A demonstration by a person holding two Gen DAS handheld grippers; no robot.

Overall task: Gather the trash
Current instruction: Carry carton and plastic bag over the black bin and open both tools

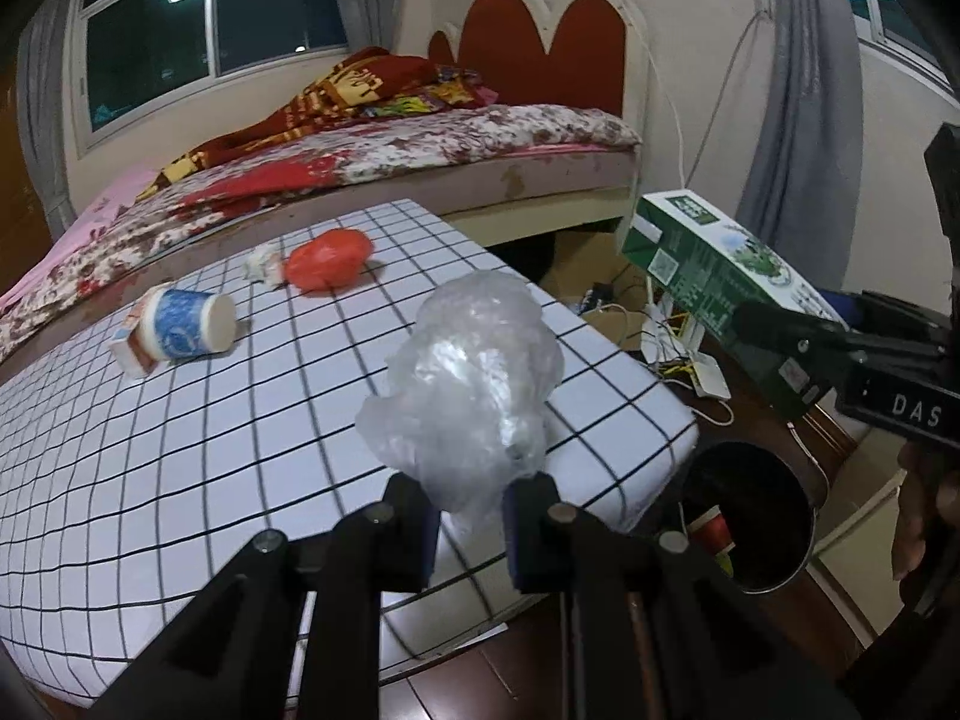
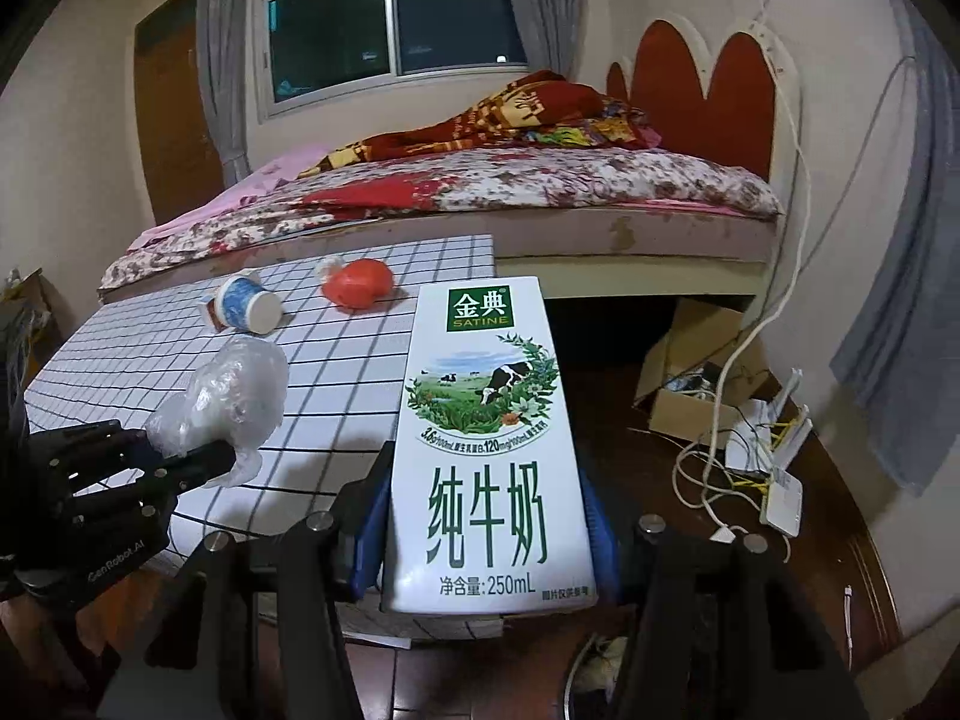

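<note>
My left gripper (image 1: 471,516) is shut on a crumpled clear plastic bag (image 1: 474,372), held above the near right corner of the checked table (image 1: 180,480). My right gripper (image 2: 486,531) is shut on a white and green milk carton (image 2: 489,450), upright between its blue pads; the carton (image 1: 714,276) shows at the right in the left wrist view. A dark round trash bin (image 1: 756,516) stands on the floor just right of the table corner, with a red item inside. On the table lie a blue and white paper cup (image 1: 183,327), a red plastic bag (image 1: 327,261) and a white wad (image 1: 261,264).
A bed (image 2: 540,198) with a floral cover and red headboard runs behind the table. Right of the table, the wooden floor holds a cardboard box (image 2: 690,384), white cables and a white router (image 2: 780,498). A person's hand (image 1: 924,516) holds the right gripper's handle.
</note>
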